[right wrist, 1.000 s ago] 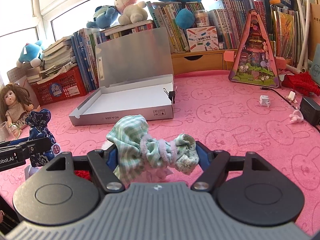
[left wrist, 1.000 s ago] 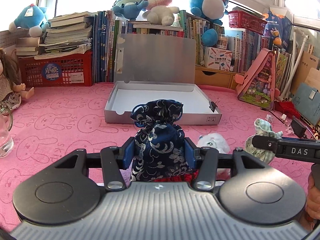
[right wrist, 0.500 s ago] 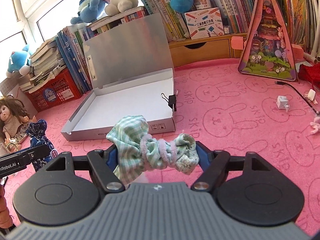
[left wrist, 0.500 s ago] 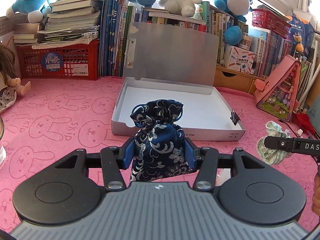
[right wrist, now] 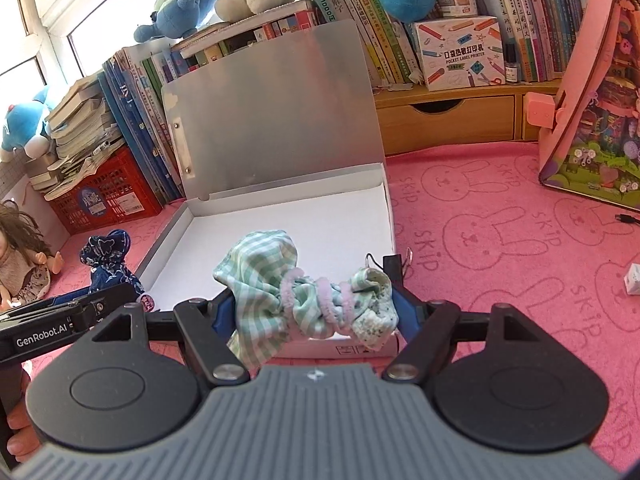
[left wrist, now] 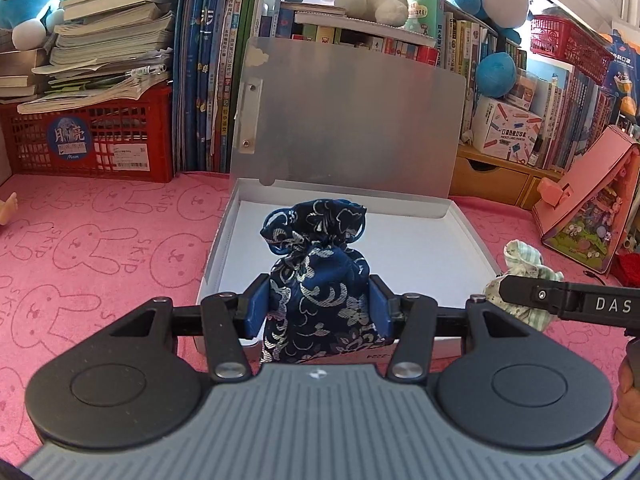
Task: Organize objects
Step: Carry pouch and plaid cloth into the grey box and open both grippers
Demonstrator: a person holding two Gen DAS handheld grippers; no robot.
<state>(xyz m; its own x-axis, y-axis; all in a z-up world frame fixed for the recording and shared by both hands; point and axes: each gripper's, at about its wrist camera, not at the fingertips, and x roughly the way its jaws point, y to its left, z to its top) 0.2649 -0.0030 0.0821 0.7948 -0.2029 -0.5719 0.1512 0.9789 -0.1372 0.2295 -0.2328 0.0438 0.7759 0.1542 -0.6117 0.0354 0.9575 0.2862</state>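
Observation:
My left gripper (left wrist: 318,306) is shut on a dark blue brocade drawstring pouch (left wrist: 320,276), held upright over the front edge of the open white box (left wrist: 420,256). A green checked cloth bundle (right wrist: 308,300) tied with a pink scrunchie sits between the blue pads of my right gripper (right wrist: 312,312), which is shut on it above the box's front right corner (right wrist: 360,350). The box lid (left wrist: 348,120) stands upright behind. The blue pouch (right wrist: 110,264) and left gripper (right wrist: 72,314) appear at the left in the right wrist view; the cloth bundle (left wrist: 520,280) appears at the right in the left wrist view.
A black binder clip (right wrist: 394,266) is clipped on the box's right wall. A red crate (left wrist: 88,140) with books stands at the back left, a pink toy house (right wrist: 592,100) at the right, a doll (right wrist: 20,264) at the left. Books and plush toys line the back on the pink mat (left wrist: 100,248).
Both grippers have carried their loads forward across the pink mat to the box, which now looms larger and lies right under them. Neither grip has changed.

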